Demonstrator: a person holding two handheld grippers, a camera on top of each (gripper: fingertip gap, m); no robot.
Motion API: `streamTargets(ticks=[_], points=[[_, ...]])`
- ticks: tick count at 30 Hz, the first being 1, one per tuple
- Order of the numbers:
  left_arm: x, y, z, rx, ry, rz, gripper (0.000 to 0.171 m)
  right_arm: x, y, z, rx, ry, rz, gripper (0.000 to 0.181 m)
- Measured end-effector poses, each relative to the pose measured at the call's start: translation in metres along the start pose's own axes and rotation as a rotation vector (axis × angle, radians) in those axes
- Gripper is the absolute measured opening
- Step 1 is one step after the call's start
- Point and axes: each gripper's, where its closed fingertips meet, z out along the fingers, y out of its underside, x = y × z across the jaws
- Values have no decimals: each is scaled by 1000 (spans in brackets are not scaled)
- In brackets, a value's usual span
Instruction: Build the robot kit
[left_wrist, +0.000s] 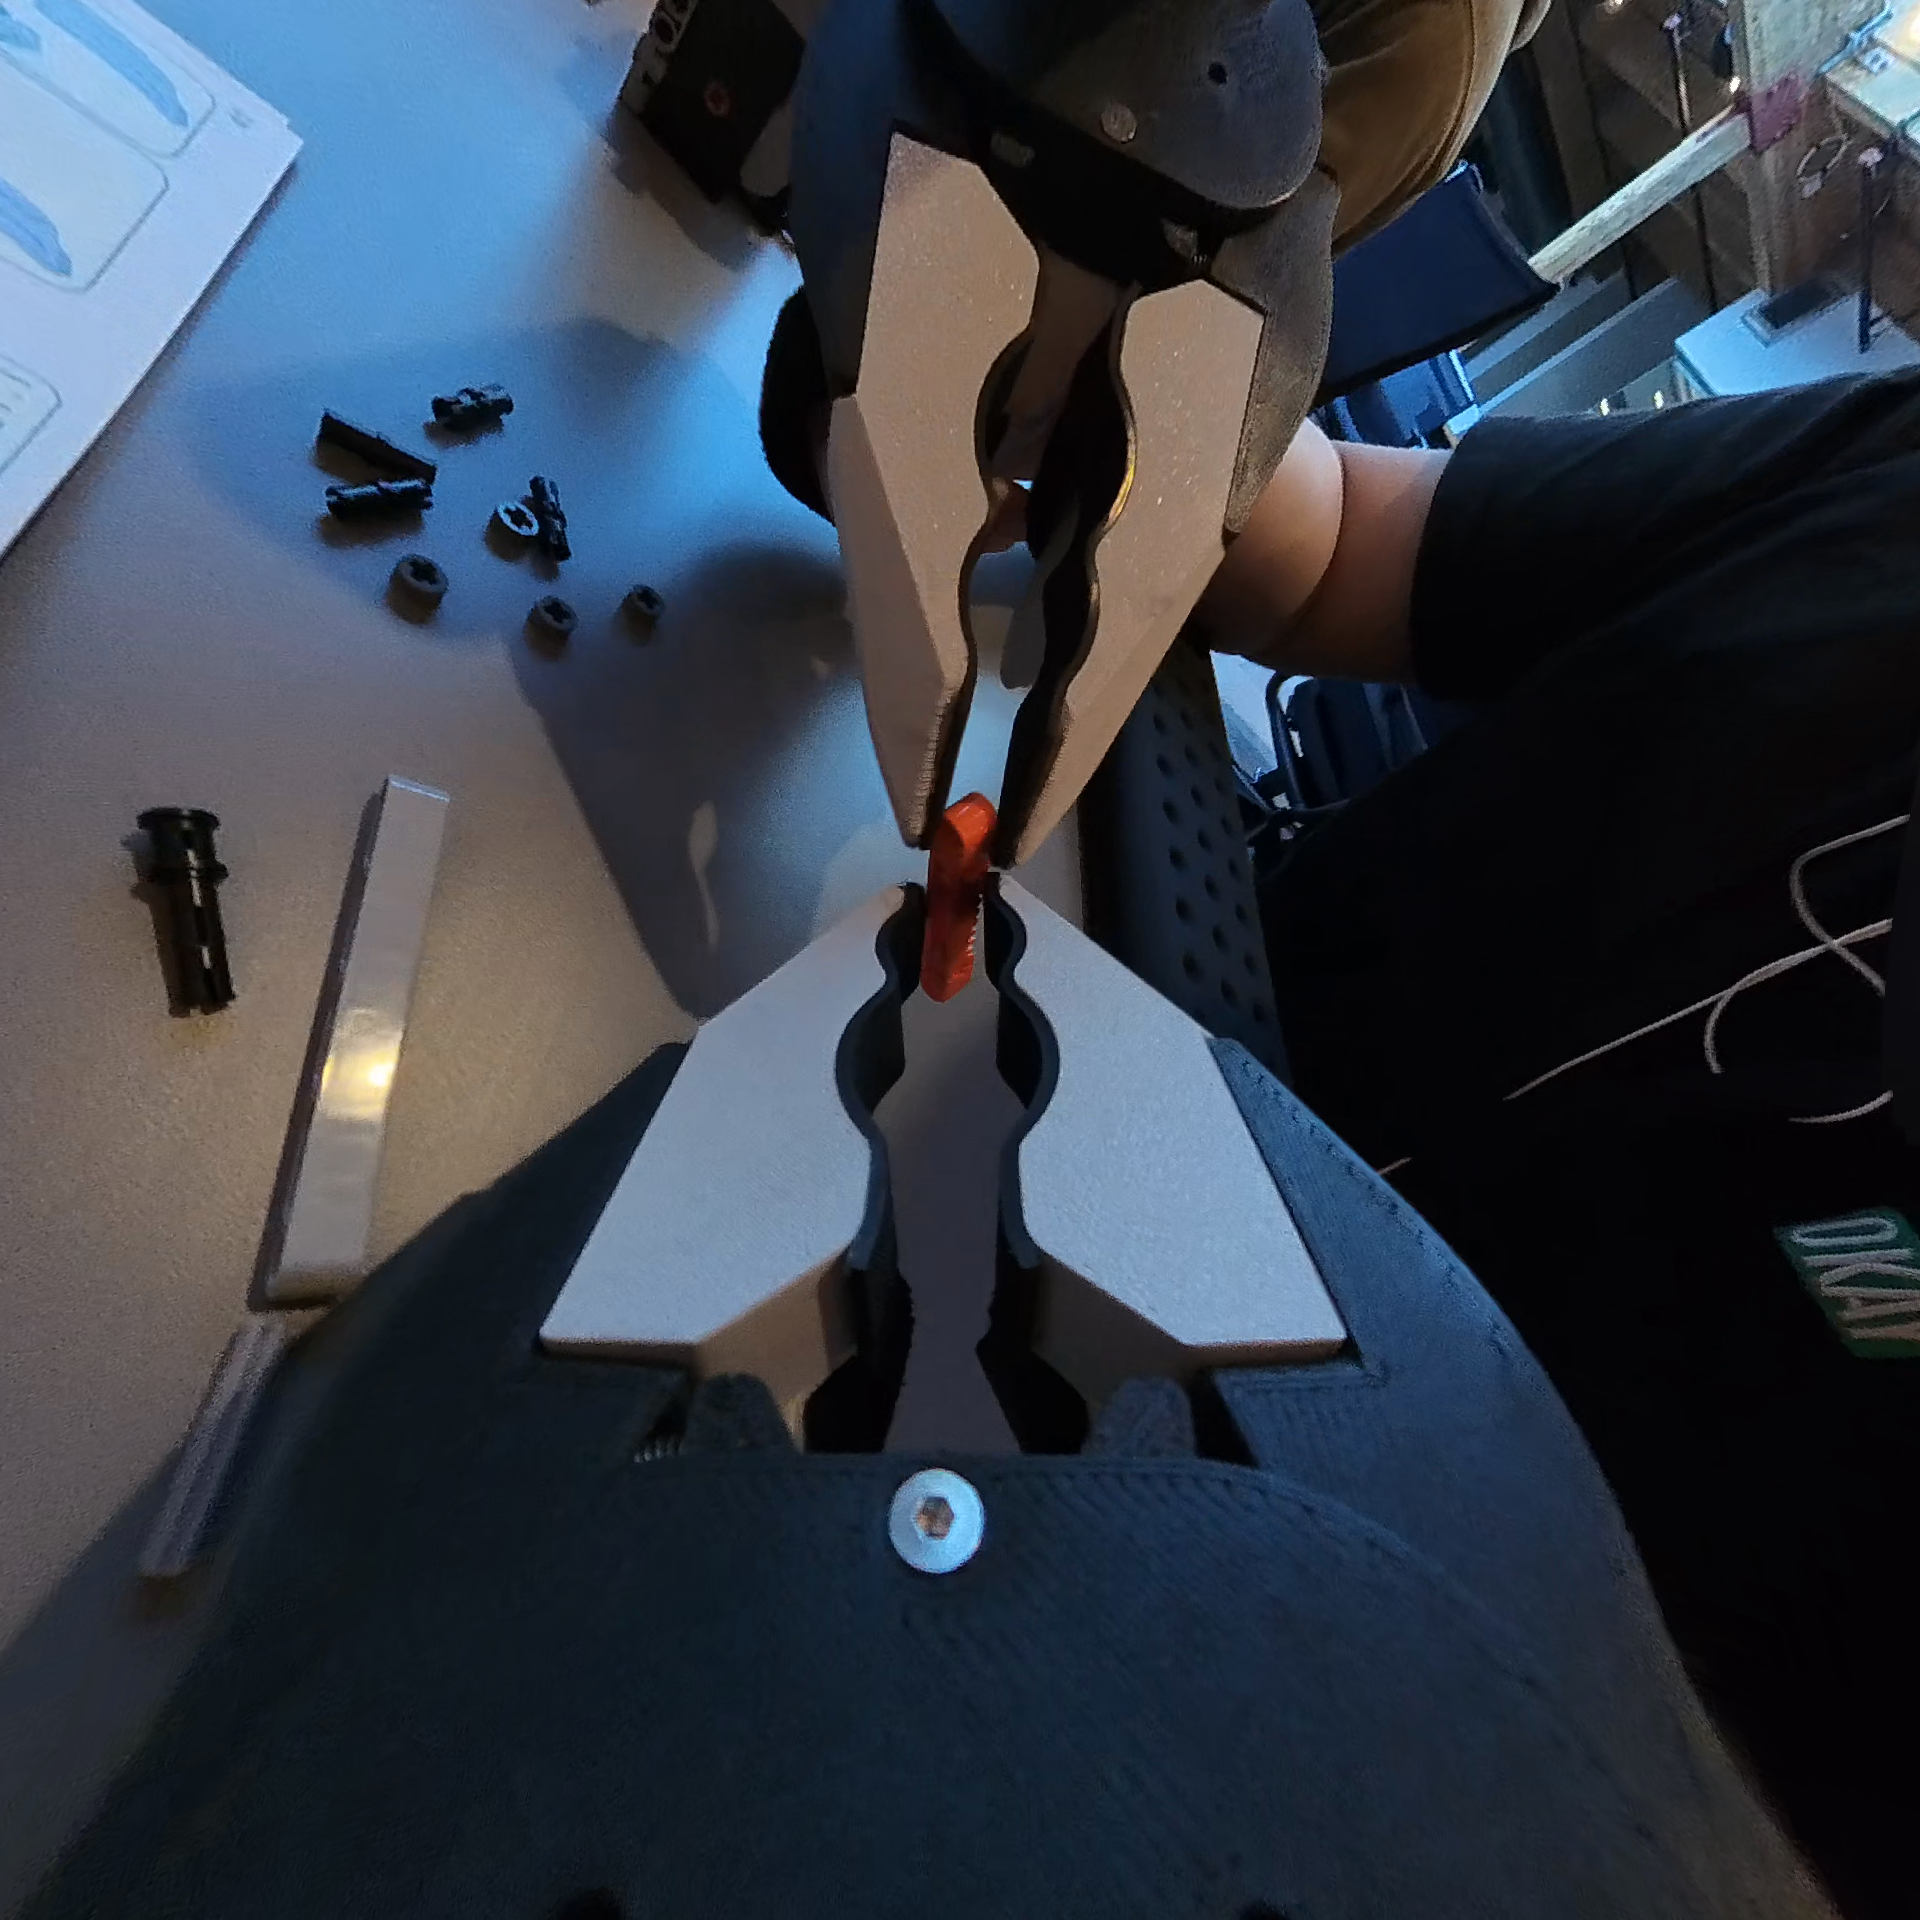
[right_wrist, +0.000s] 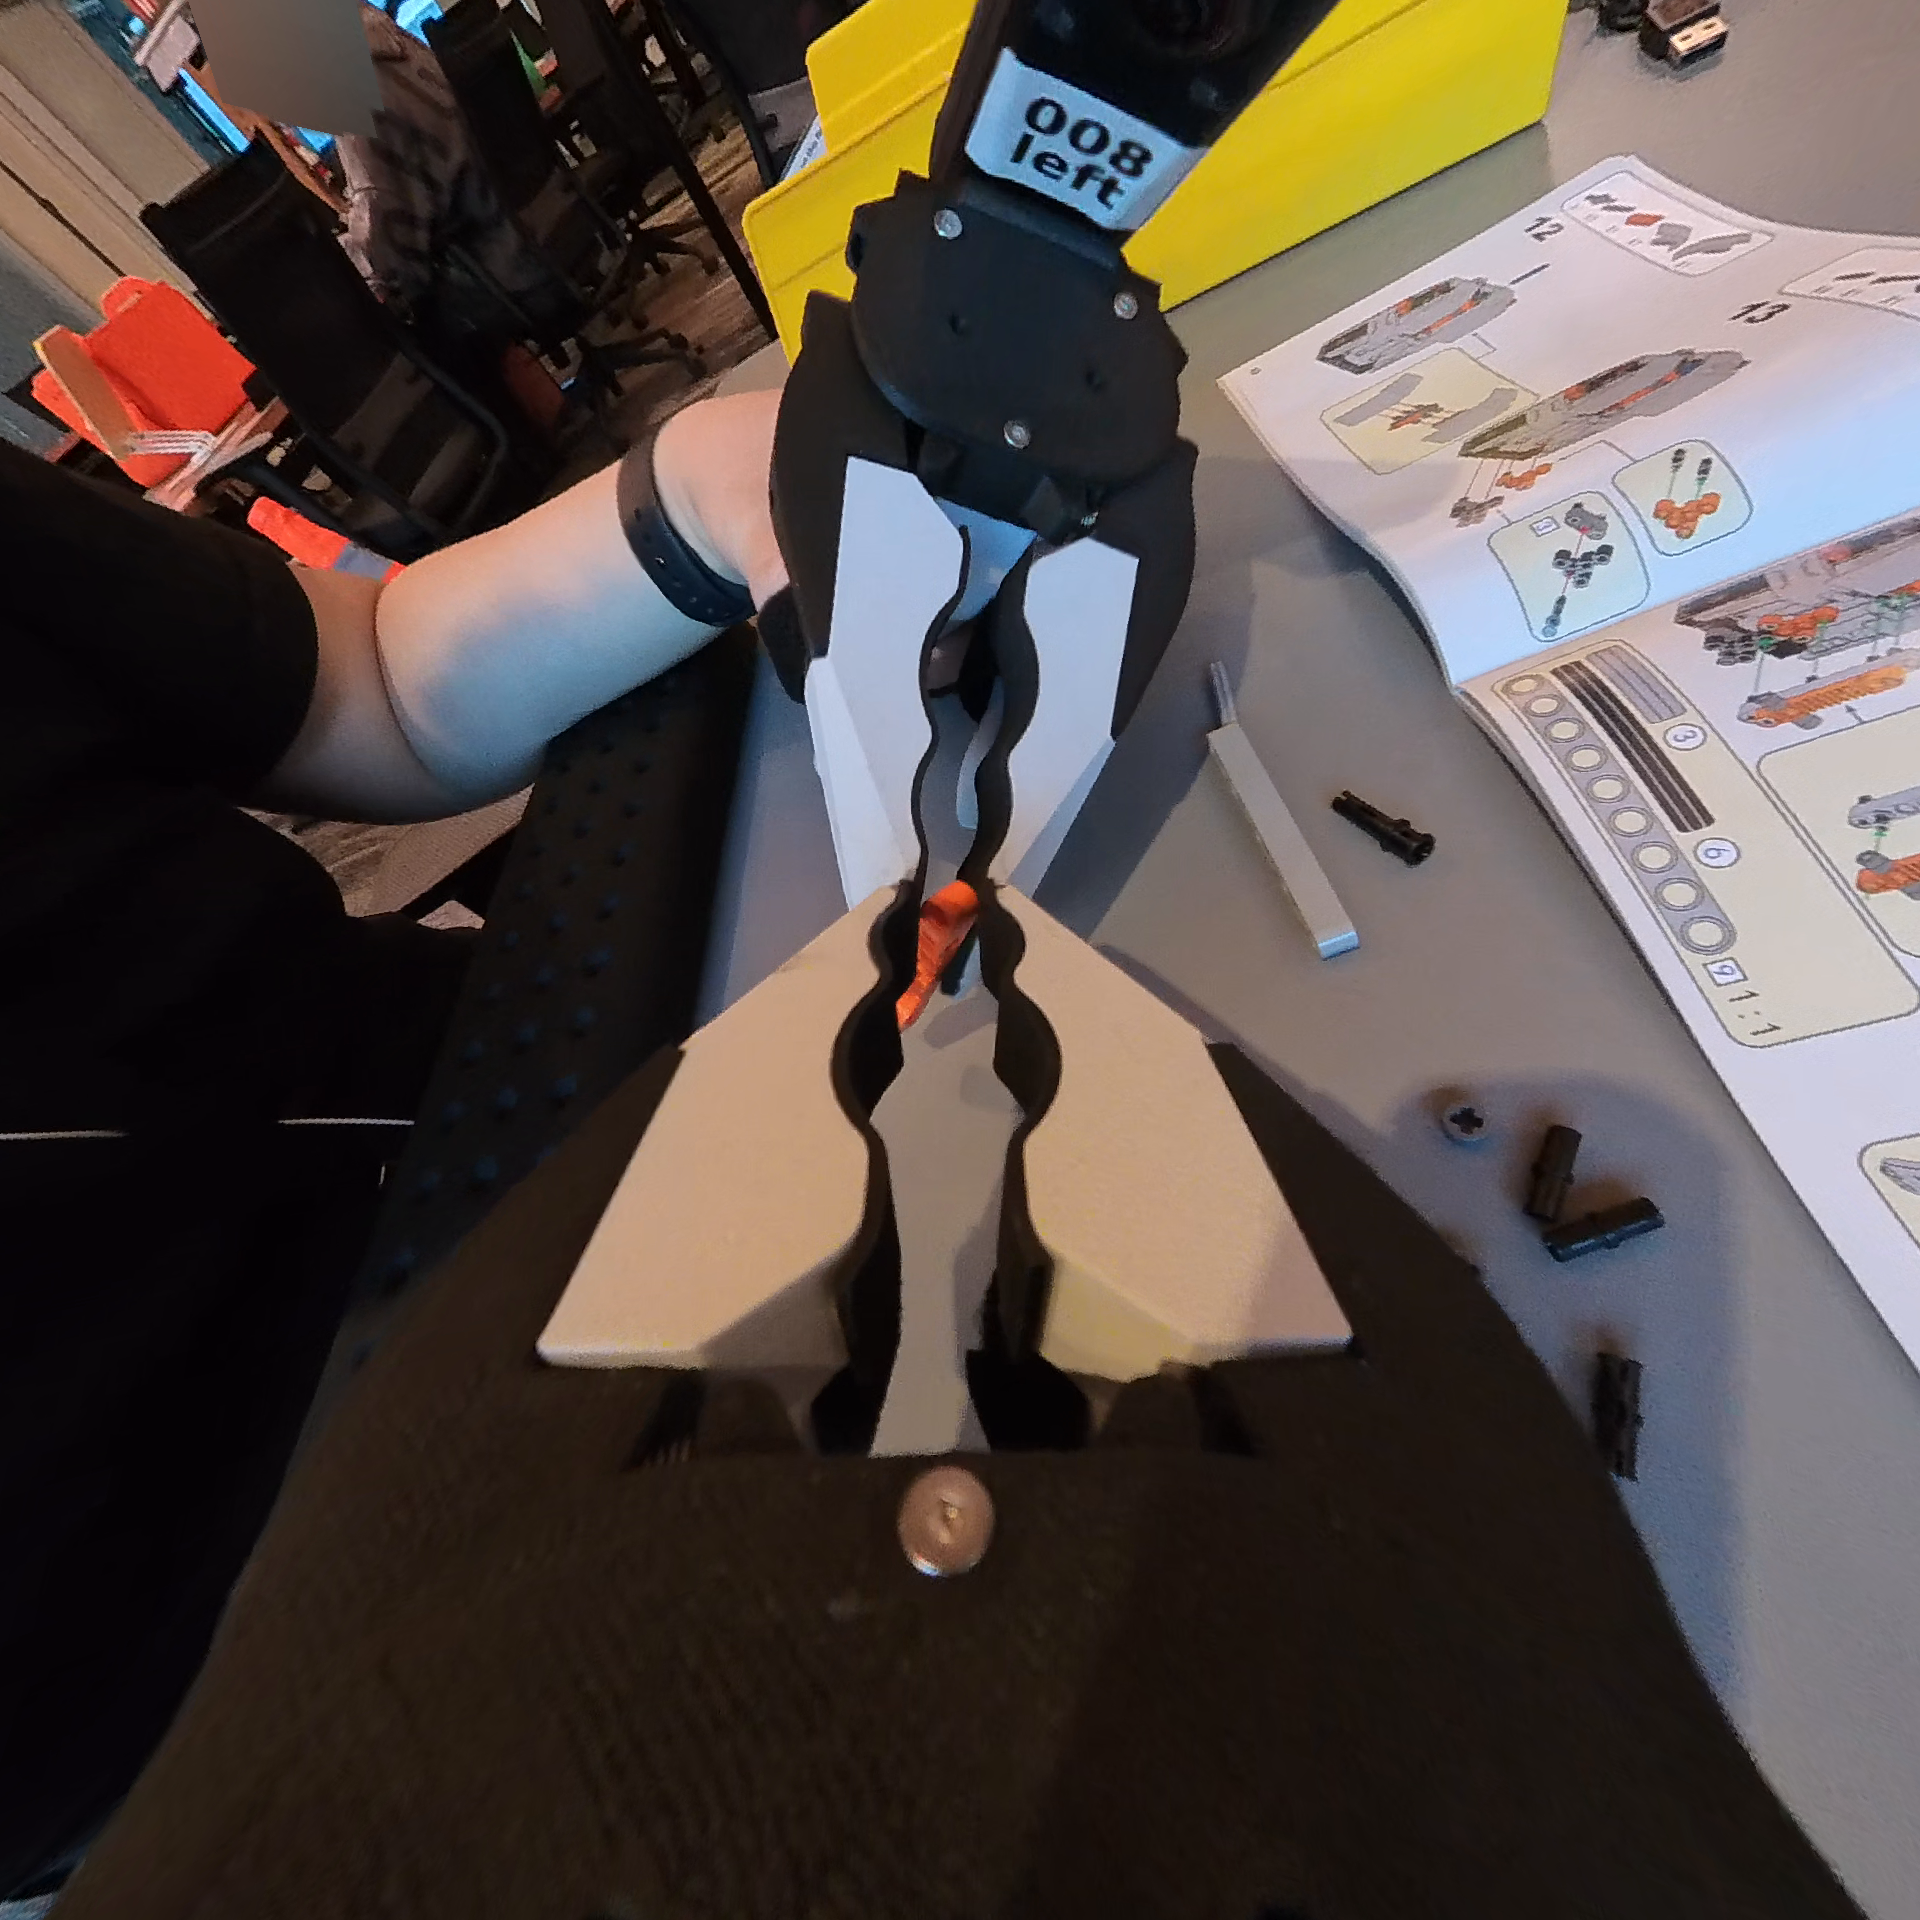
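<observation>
A small orange toothed building piece (left_wrist: 948, 920) is held in the air between two grippers that meet tip to tip. My left gripper (left_wrist: 951, 896) is shut on its lower end. The right gripper (left_wrist: 961, 840) comes in from above and is shut on its upper end. In the right wrist view the orange piece (right_wrist: 932, 961) sits between the tips of my right gripper (right_wrist: 945, 902), and the left gripper (right_wrist: 952, 868) pinches its far end. Both hold it above the grey table's (left_wrist: 540, 229) near edge.
Small black pins and bushes (left_wrist: 468, 499) lie scattered on the table, with a longer black pin (left_wrist: 187, 914) and a flat grey bar (left_wrist: 353, 1049). An open instruction booklet (right_wrist: 1662, 623) lies at the right, a yellow box (right_wrist: 1299, 135) behind. The person's arm (right_wrist: 520, 665) and a black perforated chair (left_wrist: 1184, 935) are close. Less than 4 cm separates the two grippers' tips. The right tips stand about 8 centimetres off the flat grey bar (left_wrist: 353, 1049). It is also in sight in the right wrist view (right_wrist: 1267, 787).
</observation>
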Motion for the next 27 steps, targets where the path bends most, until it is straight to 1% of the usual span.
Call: streamTargets(ticks=[2,4,9,11,12,14,16,17,19,21,23,25,27], points=[[0,1,-3,-4,-1,-26,8,-1,0,0,7,-21,28,9],[-2,2,-11,-3,-36,-19,9,3,2,-1,1,-23,60,9],[-17,-8,-52,140,-174,13,11,13,10,2,-37,-1,100,6],[-23,-3,-61,155,-216,14,11,12,12,5,-51,-9,111,6],[-22,0,-60,146,-207,13,11,12,14,7,-59,-10,114,6],[-18,7,-51,119,-188,12,19,11,15,8,-70,-20,121,6],[-15,14,-37,56,-190,27,22,12,13,7,-63,-19,123,6],[-16,18,-31,16,-209,38,21,12,11,6,-54,-22,126,6],[-19,25,-21,-52,-243,58,12,11,6,4,-22,-34,145,6],[-15,29,-11,-89,-208,59,7,13,2,1,4,-43,172,7],[-11,32,-2,-114,-171,58,7,12,1,1,21,-66,209,6],[-6,32,1,-116,-143,63,8,12,-1,2,37,-80,243,6],[-3,34,1,-120,-114,33,8,11,-1,2,43,-100,276,6]])
